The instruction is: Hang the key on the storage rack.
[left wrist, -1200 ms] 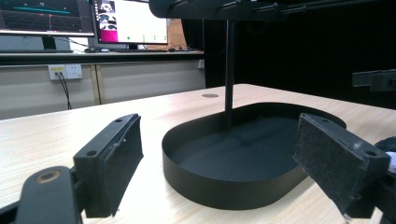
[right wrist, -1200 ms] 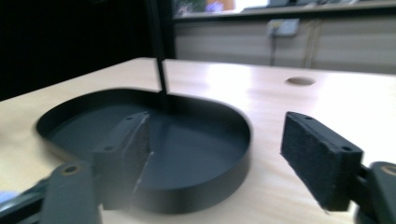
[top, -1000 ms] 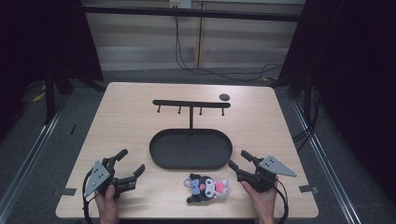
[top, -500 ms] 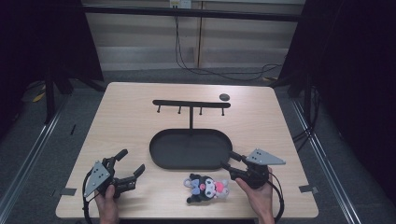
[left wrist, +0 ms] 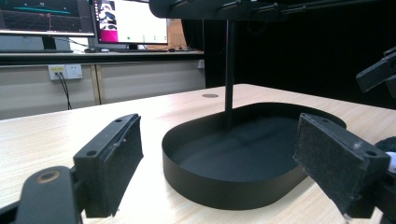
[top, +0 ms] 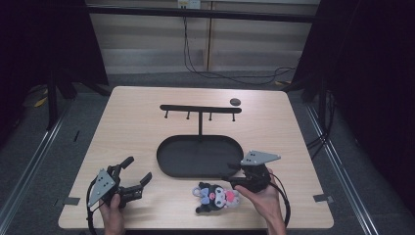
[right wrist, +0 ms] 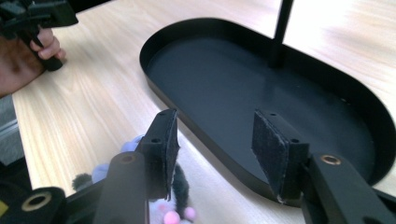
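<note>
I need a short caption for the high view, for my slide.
Right gripper open above plush toy, left gripper open beside black tray.

Matt black tray, pale wood-grain table

- The left gripper is black with a grey three-cornered plate on top.
- The right gripper looks the same.
- Black cables loop from both.
- The pads are dark and fuzzy.
- Round brass screws sit on the jaws.

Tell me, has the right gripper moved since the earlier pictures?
Yes. The right gripper has shifted left along the black tray's near rim, toward the plush toy.
</note>
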The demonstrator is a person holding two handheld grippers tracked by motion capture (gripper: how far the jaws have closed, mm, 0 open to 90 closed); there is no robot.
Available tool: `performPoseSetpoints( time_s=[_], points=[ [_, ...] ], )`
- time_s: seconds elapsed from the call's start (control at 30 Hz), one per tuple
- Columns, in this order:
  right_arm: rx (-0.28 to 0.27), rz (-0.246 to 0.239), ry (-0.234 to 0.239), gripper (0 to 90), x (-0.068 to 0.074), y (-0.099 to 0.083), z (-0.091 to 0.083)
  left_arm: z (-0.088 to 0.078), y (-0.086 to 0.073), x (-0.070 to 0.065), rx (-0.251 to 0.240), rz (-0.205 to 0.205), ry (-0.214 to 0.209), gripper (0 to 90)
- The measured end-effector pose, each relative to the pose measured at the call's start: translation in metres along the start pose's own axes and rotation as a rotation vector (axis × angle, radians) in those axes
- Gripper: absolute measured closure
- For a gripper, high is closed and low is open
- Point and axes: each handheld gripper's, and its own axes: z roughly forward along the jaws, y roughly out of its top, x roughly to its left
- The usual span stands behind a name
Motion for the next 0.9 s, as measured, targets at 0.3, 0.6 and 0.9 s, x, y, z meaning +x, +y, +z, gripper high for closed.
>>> performPoseSetpoints(
  time_s=[0.3,0.6,0.9],
  points=[
    [0.153,-0.053,0.076,52.6,0.011,0.027,0.017,0.0,0.0,0.0,0.0,-0.001,0.0,15.2],
    [0.34,-0.065,0.2,62.7,0.017,0.044,0.034,0.0,0.0,0.0,0.0,-0.001,0.0,15.2],
    [0.45,-0.11,0.24,63.6,0.026,0.053,0.054,0.0,0.0,0.0,0.0,-0.001,0.0,15.2]
  ],
)
